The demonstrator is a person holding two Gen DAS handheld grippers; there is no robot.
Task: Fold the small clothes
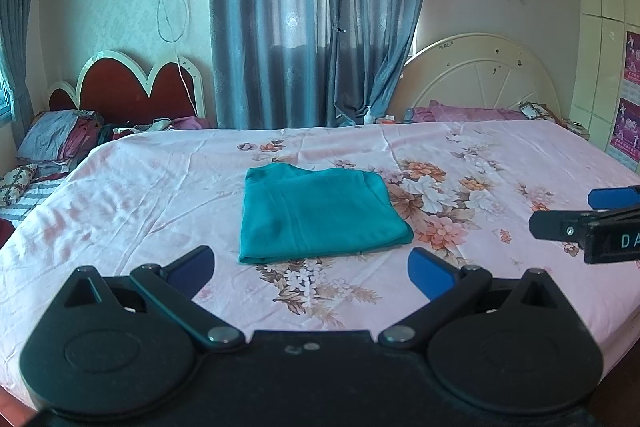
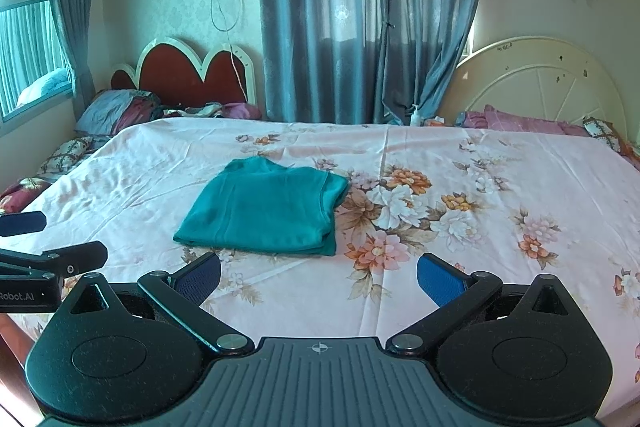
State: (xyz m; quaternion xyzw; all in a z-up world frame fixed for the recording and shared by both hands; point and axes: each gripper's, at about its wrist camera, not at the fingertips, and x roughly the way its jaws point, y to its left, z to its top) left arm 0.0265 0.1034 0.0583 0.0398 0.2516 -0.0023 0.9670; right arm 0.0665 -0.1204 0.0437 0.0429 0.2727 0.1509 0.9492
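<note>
Pink flowered sheet (image 1: 120, 195) covers the bed, filling mid-frame in both views. Centre of frame lies the teal shirt (image 1: 320, 213), folded flat into a rectangle. Left gripper (image 1: 311, 267) and right gripper (image 2: 319, 277) hover at bottom centre, jaws spread wide, both empty, short of the shirt.

Your left gripper (image 1: 311, 269) and right gripper (image 2: 319, 277) hover level side by side, jaws spread wide, blue pads (image 2: 440, 283) facing inward, gripping nothing.
</note>
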